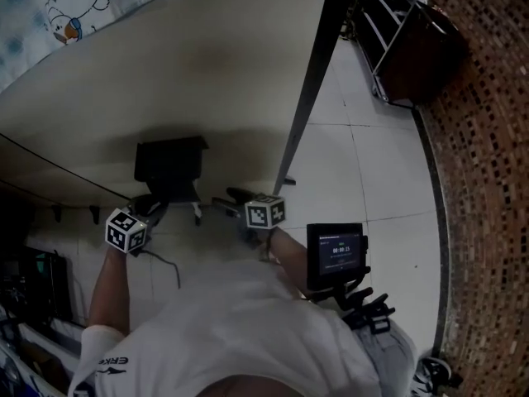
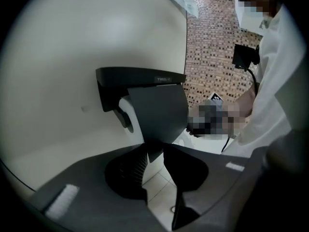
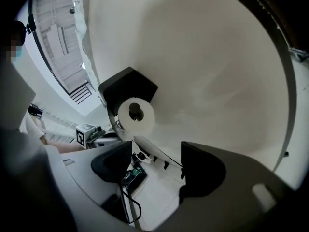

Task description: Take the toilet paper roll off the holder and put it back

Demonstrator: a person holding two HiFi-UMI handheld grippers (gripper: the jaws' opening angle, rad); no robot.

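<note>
A black toilet paper holder (image 1: 169,168) is fixed to the cream wall. The white roll (image 3: 136,114) sits on its spindle under the black hinged cover (image 2: 157,112). In the left gripper view part of the roll (image 2: 126,111) shows behind that cover. My left gripper (image 2: 154,157) is at the cover's lower corner, which sits pinched between its narrow-set jaws. My right gripper (image 3: 154,153) stands open just below and short of the roll, with nothing between its jaws. In the head view the left gripper (image 1: 153,207) and the right gripper (image 1: 235,198) both sit under the holder.
A dark slanted post (image 1: 310,81) runs down the wall to the right of the holder. A small screen (image 1: 335,251) hangs at the person's waist. A dark cabinet (image 1: 413,48) stands on the tiled floor at the right. A small circuit board with a cable (image 3: 133,175) lies below.
</note>
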